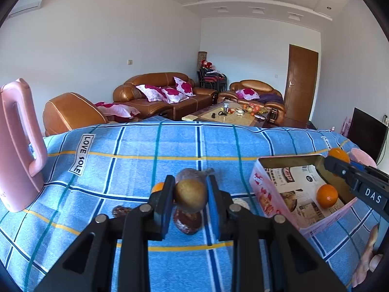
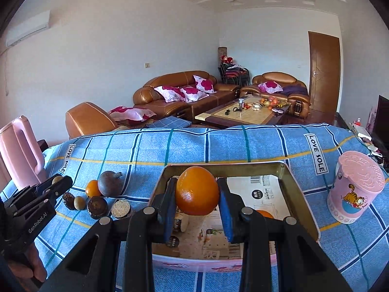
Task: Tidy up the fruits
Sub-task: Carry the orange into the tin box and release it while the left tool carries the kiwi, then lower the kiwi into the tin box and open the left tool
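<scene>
My left gripper (image 1: 190, 194) is shut on a brownish-green kiwi (image 1: 190, 196), held above the blue checked cloth. Behind it lie a brown round fruit (image 1: 192, 174) and a small orange (image 1: 157, 187). To the right stands the pink box (image 1: 265, 194) with one orange (image 1: 327, 196) inside. My right gripper (image 2: 197, 192) is shut on a large orange (image 2: 197, 191) above that box (image 2: 243, 169). A second orange (image 2: 265, 213) lies in the box, partly hidden by a finger. In the right wrist view the left gripper (image 2: 58, 180) shows at the left edge with the kiwi.
On the cloth left of the box lie a small orange (image 2: 92, 188), a brown fruit (image 2: 110, 183), another kiwi (image 2: 79, 202) and three round cakes (image 2: 97, 207). A pink jug (image 1: 17, 146) stands far left, a pink lidded cup (image 2: 356, 187) right of the box.
</scene>
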A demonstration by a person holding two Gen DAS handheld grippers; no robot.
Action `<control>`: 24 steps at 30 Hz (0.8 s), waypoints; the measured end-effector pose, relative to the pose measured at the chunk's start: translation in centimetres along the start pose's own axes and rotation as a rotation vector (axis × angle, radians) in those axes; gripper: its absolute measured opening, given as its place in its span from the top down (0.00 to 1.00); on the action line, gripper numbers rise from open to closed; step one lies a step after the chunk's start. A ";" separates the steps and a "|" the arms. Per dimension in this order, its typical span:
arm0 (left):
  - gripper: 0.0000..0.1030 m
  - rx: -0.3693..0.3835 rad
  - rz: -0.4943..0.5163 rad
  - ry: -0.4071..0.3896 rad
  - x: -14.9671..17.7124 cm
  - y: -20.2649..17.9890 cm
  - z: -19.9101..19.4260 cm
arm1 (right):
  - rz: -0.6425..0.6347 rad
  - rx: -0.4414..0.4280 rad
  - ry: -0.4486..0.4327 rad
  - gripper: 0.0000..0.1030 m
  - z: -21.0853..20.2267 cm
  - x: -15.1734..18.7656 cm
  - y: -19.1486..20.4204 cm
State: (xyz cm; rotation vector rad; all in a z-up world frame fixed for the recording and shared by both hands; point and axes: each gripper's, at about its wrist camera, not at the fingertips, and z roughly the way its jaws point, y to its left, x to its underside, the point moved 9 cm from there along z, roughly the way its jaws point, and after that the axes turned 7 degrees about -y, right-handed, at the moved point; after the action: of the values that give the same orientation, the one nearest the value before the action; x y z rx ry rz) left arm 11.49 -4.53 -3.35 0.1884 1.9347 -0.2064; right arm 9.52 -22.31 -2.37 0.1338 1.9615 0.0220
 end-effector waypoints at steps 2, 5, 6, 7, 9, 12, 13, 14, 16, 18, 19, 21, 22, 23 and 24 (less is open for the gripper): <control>0.73 0.019 0.004 0.004 -0.1 -1.4 0.2 | 0.004 0.009 0.001 0.67 0.0 -0.1 -0.8; 0.73 0.042 0.020 0.007 -0.1 -3.6 0.6 | 0.005 0.025 0.005 0.67 0.2 -0.2 -2.1; 0.73 0.049 0.026 0.007 -0.1 -4.4 0.7 | 0.004 0.030 0.006 0.67 0.3 -0.2 -2.5; 0.73 0.055 0.031 0.007 -0.1 -5.1 0.8 | 0.003 0.036 0.008 0.67 0.3 -0.2 -2.8; 0.73 0.069 0.041 0.009 -0.1 -6.5 1.0 | 0.003 0.045 0.010 0.67 0.4 -0.2 -3.6; 0.73 0.089 0.048 0.012 -0.2 -8.2 1.2 | 0.001 0.060 0.013 0.67 0.6 -0.3 -5.0; 0.73 0.096 0.048 0.013 -0.3 -8.9 1.4 | 0.001 0.065 0.014 0.67 0.6 -0.3 -5.4; 0.73 0.103 0.047 0.014 -0.4 -9.5 1.5 | 0.000 0.069 0.017 0.67 0.7 -0.3 -5.8; 0.73 0.117 0.049 0.017 -0.6 -10.6 1.9 | -0.006 0.080 0.023 0.67 0.8 -0.2 -6.6; 0.73 0.127 0.056 0.019 -0.6 -11.8 2.3 | -0.011 0.087 0.032 0.67 1.1 -0.1 -7.3; 0.73 0.132 0.060 0.023 -0.5 -12.3 2.5 | -0.014 0.091 0.037 0.67 1.3 -0.1 -7.5; 0.73 0.142 0.066 0.036 -0.3 -13.3 3.0 | -0.019 0.095 0.050 0.67 1.6 0.2 -7.9; 0.73 0.144 0.072 0.041 -0.3 -13.8 3.2 | -0.024 0.097 0.056 0.67 1.7 0.3 -8.1; 0.73 0.143 0.077 0.047 -0.2 -14.1 3.5 | -0.030 0.099 0.060 0.67 1.8 0.4 -8.1; 0.73 0.141 0.082 0.054 -0.1 -14.4 3.7 | -0.037 0.100 0.064 0.67 2.0 0.4 -8.2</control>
State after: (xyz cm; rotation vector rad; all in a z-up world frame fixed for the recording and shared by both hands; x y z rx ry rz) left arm 11.57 -19.39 -3.85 0.3691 1.9622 -0.2867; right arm 10.48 -30.49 -4.15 0.1645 2.0290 -0.0969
